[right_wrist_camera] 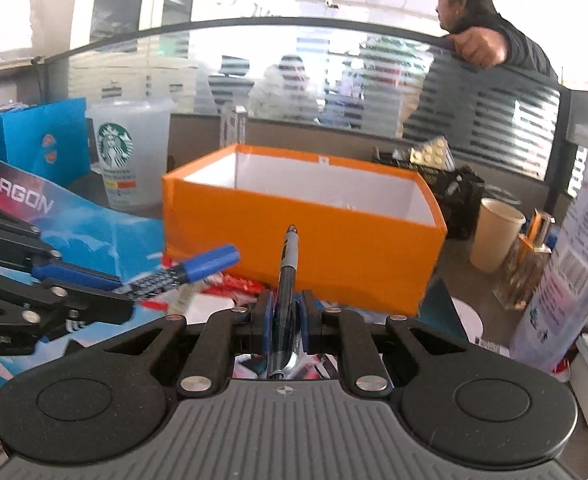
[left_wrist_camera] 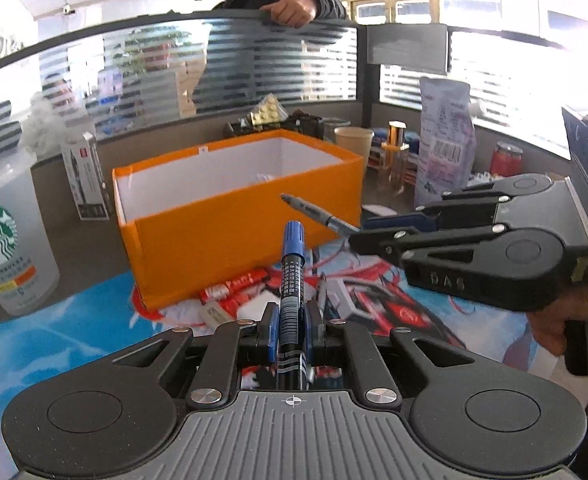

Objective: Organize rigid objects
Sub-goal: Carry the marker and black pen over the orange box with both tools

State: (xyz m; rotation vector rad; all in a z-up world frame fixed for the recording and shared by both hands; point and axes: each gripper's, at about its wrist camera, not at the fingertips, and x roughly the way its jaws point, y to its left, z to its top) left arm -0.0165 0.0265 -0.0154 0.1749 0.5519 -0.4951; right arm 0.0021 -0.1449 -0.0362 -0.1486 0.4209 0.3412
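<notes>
Seemingly, both marker (left_wrist_camera: 292, 280) and pen (right_wrist_camera: 287, 276) point boxward.

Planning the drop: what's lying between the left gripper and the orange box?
Red packets and small white items on the mat, below the blue marker it holds; left wrist view.

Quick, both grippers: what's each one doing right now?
Left gripper: closed on the blue marker.
Right gripper: closed on the black pen.
</notes>
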